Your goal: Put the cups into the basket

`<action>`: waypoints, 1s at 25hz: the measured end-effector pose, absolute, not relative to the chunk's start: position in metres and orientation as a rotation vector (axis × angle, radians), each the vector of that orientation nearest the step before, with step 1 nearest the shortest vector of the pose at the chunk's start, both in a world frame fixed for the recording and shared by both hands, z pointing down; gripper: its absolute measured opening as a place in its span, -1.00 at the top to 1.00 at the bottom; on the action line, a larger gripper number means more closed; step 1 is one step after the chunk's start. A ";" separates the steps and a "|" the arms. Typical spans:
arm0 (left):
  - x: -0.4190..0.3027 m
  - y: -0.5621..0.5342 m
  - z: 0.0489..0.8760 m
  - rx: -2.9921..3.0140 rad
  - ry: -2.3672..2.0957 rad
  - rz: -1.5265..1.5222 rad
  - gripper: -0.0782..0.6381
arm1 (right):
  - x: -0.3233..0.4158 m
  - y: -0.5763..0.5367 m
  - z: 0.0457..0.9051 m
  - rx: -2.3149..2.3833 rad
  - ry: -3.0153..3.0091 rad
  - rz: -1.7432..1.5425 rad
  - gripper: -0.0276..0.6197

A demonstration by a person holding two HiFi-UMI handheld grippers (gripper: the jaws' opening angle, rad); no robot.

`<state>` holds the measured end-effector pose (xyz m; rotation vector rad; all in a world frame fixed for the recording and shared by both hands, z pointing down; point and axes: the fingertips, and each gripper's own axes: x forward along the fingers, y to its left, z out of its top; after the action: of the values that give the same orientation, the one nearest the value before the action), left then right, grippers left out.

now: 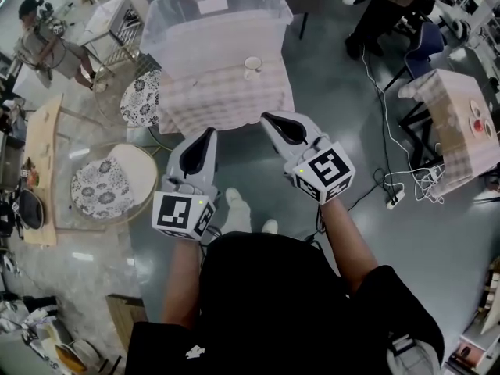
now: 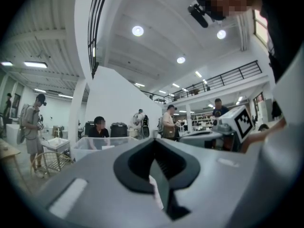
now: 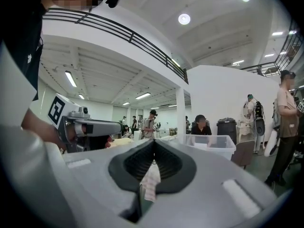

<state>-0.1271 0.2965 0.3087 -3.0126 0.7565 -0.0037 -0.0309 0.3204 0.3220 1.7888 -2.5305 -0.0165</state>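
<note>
Nearest and biggest in the head view is the person's black shirt, with two bare forearms reaching forward from it. Beyond stands one table under a checked cloth, and on its far part sits one basket, a clear plastic tub with nothing visible inside. A second checked table stands well apart to the right. Two round seats with floral cushions are on the left of the floor.

Two grippers are held level, side by side, short of the near table edge. The left gripper has its jaws pressed together on nothing, and so has the right gripper.

Smallest are the cups: there seem to be two, pale and touching, on the cloth just in front of the basket's right part.
</note>
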 end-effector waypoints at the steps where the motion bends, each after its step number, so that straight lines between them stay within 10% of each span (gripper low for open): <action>1: -0.126 0.293 0.309 -3.016 0.753 -0.005 0.76 | -0.031 0.316 0.322 1.786 -2.529 -0.016 0.91; 25: -0.123 0.150 0.312 -3.066 0.698 0.016 0.76 | -0.027 0.179 0.331 1.810 -2.468 0.034 0.91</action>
<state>-0.1225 0.1499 0.3115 -3.0663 0.6983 0.0164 -0.0272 0.1792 0.3310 1.8096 -2.4684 0.0342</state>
